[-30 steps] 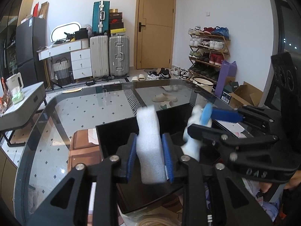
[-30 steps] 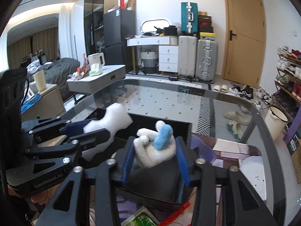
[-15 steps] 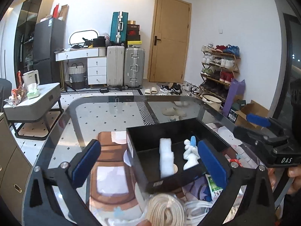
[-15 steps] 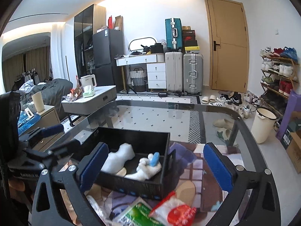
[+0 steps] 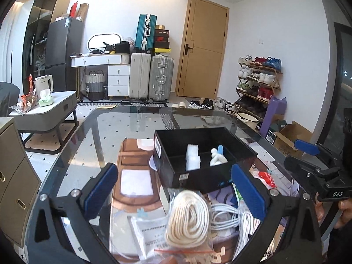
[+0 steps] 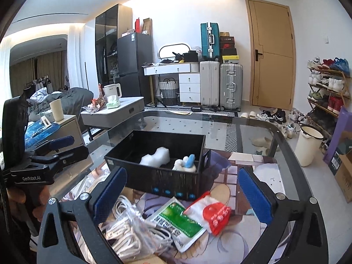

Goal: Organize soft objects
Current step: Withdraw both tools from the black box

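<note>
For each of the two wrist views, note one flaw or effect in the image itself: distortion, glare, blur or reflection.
Left wrist view: fisheye bends the door frame, and the near rope coil is soft, out of focus. Right wrist view: ceiling lights flare white at the top, the glass table mirrors the floor pattern, and dark corners ring the picture.

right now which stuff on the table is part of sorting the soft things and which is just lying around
Part of the job:
- black box
- white foam piece inside it
- white plush toy with a blue part, beside the foam
- left tongs and right tongs, both open and empty

Just lying about:
- bagged rope coil
- white cables
- green packet
- red and white packet
</note>
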Motion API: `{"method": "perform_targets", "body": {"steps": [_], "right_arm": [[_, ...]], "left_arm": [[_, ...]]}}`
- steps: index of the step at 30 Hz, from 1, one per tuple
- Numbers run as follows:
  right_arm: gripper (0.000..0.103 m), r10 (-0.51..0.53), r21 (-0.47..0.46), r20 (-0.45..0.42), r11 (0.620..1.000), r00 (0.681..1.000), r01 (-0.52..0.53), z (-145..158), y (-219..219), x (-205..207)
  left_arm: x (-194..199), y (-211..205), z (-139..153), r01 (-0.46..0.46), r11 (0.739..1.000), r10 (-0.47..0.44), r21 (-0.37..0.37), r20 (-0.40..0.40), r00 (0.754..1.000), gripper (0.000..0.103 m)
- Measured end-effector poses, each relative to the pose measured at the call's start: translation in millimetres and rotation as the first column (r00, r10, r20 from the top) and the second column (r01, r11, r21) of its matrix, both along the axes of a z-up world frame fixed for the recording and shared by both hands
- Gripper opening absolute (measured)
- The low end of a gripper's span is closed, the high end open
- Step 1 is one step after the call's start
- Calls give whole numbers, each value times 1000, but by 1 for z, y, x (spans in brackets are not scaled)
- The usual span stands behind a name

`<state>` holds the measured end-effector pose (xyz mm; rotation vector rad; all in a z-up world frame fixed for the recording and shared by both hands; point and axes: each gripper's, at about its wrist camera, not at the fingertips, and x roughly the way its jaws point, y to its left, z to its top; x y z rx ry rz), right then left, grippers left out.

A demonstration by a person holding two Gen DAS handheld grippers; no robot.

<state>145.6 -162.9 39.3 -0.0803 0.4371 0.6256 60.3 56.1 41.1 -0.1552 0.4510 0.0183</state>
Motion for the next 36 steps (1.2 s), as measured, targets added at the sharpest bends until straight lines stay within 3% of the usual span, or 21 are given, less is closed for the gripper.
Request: {"method": "perform_targets", "body": {"steps": [17,28,36], "right_arm": [[103,-9,-5,-77,1000,997,8,-30,-17,-6],[103,36,19,-61,999,997,-35,-30,-16,-11],[103,41,-37,-17,998,999,-42,-28,-8,-18]], "left_arm": [[-1,-18,-28,33,999,-31,30,-57,998,103],[-7,-15,-24,35,999,-35,-9,-32,999,103],[-6,-5,-26,37,999,-39,-25,-61,997,103]]}}
